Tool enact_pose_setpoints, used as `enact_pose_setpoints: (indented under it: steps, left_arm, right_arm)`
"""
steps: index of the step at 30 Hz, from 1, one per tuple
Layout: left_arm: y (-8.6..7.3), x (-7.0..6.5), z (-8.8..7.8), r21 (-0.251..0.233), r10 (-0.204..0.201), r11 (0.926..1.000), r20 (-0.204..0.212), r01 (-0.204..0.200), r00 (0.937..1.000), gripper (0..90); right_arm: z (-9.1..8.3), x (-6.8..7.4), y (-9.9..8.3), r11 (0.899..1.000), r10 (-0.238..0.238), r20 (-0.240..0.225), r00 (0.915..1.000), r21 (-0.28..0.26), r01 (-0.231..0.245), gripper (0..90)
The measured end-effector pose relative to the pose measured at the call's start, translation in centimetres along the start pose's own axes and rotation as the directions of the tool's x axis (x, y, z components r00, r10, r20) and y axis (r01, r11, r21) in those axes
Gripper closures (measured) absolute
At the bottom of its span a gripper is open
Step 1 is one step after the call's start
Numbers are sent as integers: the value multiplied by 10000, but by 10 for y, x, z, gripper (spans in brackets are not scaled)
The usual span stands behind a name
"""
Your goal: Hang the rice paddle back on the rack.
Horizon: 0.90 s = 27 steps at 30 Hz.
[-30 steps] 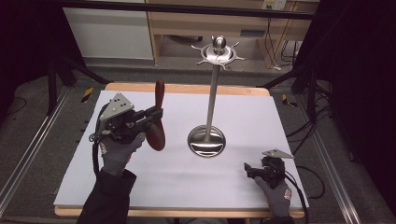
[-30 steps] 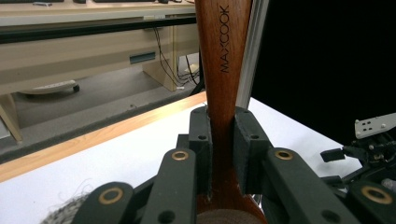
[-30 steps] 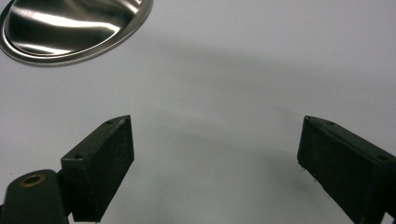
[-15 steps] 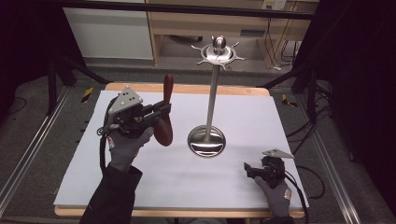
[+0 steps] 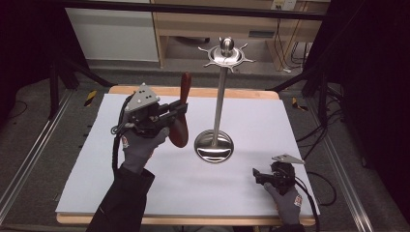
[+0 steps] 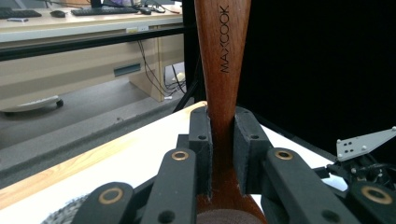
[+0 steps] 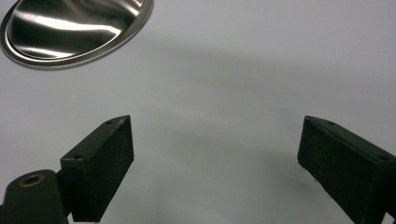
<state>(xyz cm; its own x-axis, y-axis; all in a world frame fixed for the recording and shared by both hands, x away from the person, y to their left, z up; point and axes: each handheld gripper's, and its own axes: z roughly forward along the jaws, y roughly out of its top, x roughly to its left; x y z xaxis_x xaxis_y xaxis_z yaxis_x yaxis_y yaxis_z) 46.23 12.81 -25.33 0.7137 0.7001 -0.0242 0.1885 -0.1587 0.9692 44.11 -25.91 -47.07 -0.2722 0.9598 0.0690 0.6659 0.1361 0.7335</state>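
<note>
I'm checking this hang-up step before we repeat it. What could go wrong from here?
The left gripper clamps the wooden spoon on its narrow neck, so the spoon might pivot or slip. Its raised handle is close to the utensil stand; a knock could tip the tall, thin stand, and the right gripper rests open, not steadying it.

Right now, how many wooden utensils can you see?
1. A wooden spoon, held upright in the left claw above the table, left of the metal stand. None hang on the stand's hooks.
</note>
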Motion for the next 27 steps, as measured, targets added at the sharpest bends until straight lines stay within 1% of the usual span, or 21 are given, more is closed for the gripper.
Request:
enact_pose_setpoints:
  steps: [2,3,8,11,16,17,20,27]
  left_arm:
    - [1,0,1,-14,27,10000,12,-27,10000,786]
    - [2,-1,1,-28,23,10000,5,-23,10000,786]
    - [7,-4,5,-88,65,9999,54,-64,10000,786]
    - [11,-4,7,-92,145,9999,65,-144,9999,786]
    - [14,-5,11,-139,149,9998,73,-148,9999,786]
    - [14,-6,12,-195,82,9998,107,-79,9999,786]
    - [14,-7,13,-183,124,9998,112,-122,9999,786]
    - [17,-5,17,-205,72,9998,-47,-73,10000,786]
  right_arm:
    - [0,0,0,10000,3,7,10000,2,-3,110]
    - [0,-1,0,10000,-74,0,10000,-30,74,110]
    - [0,0,0,10000,6,-13,10000,-13,-6,109]
    - [0,-1,0,10000,-57,2,10000,-26,57,109]
    - [0,-1,0,10000,-57,8,10000,-21,57,109]
    - [0,-1,0,10000,-35,-2,10000,-27,35,109]
    - [0,-1,0,10000,-57,4,10000,-36,57,109]
    - [0,-1,0,10000,-53,-3,10000,-28,53,108]
